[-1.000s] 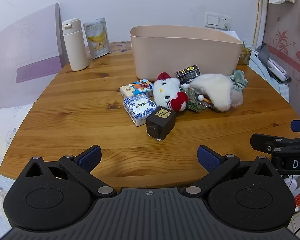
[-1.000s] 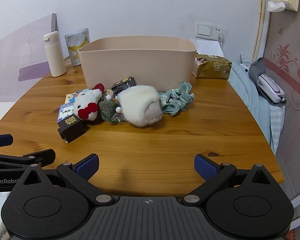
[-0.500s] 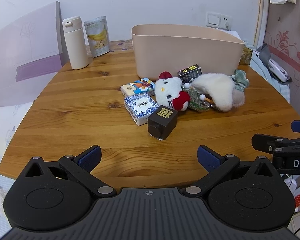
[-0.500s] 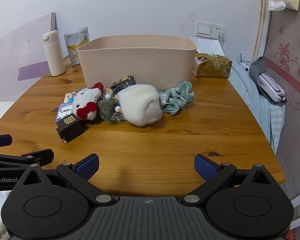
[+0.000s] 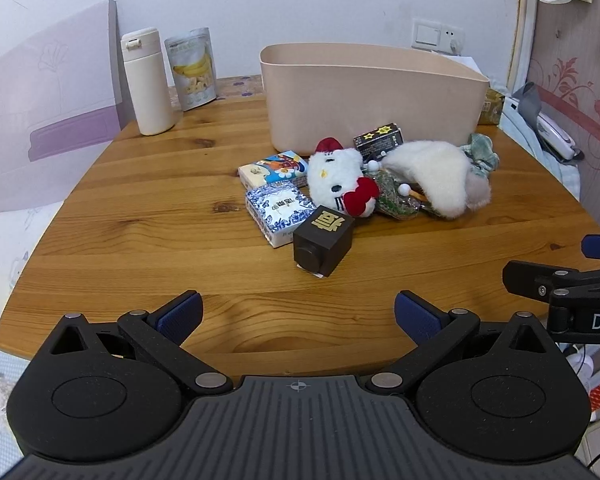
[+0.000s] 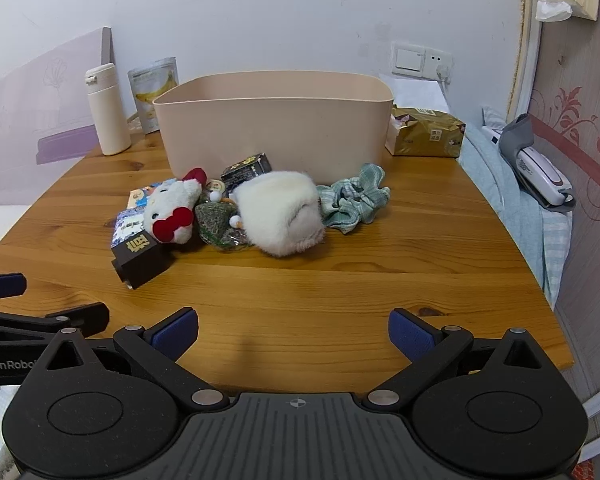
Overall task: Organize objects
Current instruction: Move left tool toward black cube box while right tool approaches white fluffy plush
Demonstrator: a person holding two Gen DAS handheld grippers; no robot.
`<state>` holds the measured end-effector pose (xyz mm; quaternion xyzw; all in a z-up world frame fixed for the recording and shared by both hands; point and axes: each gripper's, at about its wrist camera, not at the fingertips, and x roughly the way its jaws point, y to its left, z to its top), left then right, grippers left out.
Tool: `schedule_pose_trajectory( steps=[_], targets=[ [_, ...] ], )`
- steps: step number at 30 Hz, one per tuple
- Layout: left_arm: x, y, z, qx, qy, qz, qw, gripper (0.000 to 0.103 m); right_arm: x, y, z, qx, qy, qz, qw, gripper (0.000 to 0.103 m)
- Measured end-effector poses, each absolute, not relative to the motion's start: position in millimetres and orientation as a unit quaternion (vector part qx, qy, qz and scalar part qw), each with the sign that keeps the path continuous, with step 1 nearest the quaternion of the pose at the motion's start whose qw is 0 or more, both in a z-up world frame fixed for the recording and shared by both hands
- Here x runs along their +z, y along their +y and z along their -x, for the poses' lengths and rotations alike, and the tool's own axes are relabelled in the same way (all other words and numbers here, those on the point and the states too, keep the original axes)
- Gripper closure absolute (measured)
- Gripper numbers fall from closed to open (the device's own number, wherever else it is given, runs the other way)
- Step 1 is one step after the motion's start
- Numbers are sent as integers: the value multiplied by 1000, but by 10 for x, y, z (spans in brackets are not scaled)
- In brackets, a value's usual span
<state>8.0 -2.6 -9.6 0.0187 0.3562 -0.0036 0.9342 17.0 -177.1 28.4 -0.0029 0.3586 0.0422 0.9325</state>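
A beige bin [image 5: 372, 96] [image 6: 276, 128] stands at the back of the wooden table [image 5: 140, 240]. In front of it lies a heap: a dark brown box with gold lettering [image 5: 323, 245] [image 6: 140, 258], a blue-white patterned box [image 5: 280, 212], a cartoon box [image 5: 272, 170], a white plush cat with a red bow [image 5: 340, 184] [image 6: 174, 212], a black starred box [image 5: 378, 140], a white fluffy item [image 5: 432, 176] [image 6: 280, 212], a green pouch [image 6: 216, 224] and a green scrunchie [image 6: 354, 198]. My left gripper [image 5: 296, 312] and right gripper [image 6: 294, 328] hover open over the near table edge, both empty.
A white bottle [image 5: 148, 80] and a banana snack pouch [image 5: 192, 68] stand at the back left. A gold tissue pack [image 6: 424, 132] sits right of the bin. A bed with a white-grey device [image 6: 540, 172] borders the table's right side.
Both views have shifted slightly; the heap sits a little lower and farther right in the left wrist view. Nothing on the table has moved, and both grippers stay open.
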Motion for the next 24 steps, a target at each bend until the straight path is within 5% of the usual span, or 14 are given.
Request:
schedule_pose_trajectory(
  steps=[24],
  targets=[
    [-106,-42,-107,-3,354,-23,935,0,240,-1739,-220,58,361,7,931,0]
  ],
)
